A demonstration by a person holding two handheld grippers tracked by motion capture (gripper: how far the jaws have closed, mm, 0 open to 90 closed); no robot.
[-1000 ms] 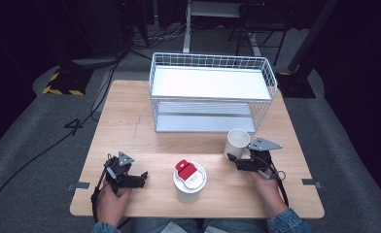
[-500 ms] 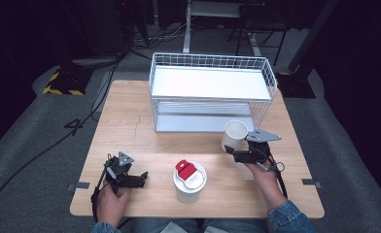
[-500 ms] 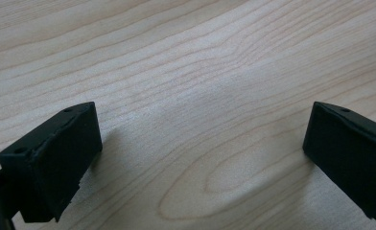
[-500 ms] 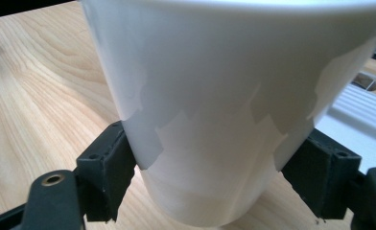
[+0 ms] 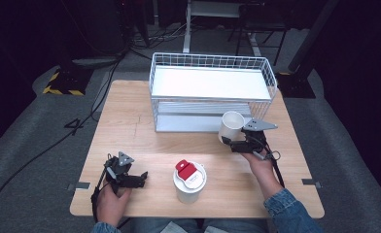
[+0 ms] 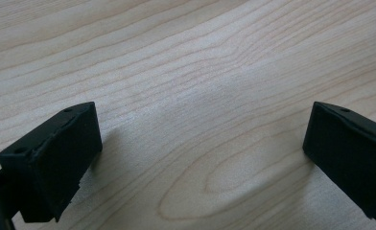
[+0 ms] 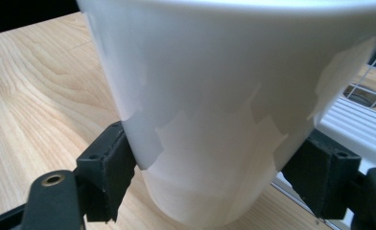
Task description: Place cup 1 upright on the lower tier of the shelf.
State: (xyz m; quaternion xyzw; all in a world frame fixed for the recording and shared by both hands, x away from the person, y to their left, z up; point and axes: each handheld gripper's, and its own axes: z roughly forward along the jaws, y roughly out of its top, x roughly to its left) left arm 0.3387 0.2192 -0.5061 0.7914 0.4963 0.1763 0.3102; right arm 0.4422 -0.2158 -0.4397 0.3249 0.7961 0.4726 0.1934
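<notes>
A plain white cup [image 5: 231,125] without a lid sits between the jaws of my right gripper [image 5: 227,141], just in front of the wire basket [image 5: 213,60]. In the right gripper view the cup [image 7: 224,96] is close up, and both pads of the right gripper [image 7: 214,175] press its lower wall. It seems raised slightly off the wood. My left gripper [image 5: 141,178] rests low at the table's front left. In its own view the left gripper [image 6: 200,153] stands open over bare wood. A white cup with a lid and a red tab [image 5: 190,180] stands at the front centre.
The two-level white wire basket takes up the far half of the wooden table [image 5: 130,126], with its lower shelf [image 5: 193,121] open toward me. Cables and stands lie on the dark floor beyond the table.
My right gripper has carried the white cup away from me and a little left, up toward the basket's front. The left gripper and the lidded cup have stayed put.
</notes>
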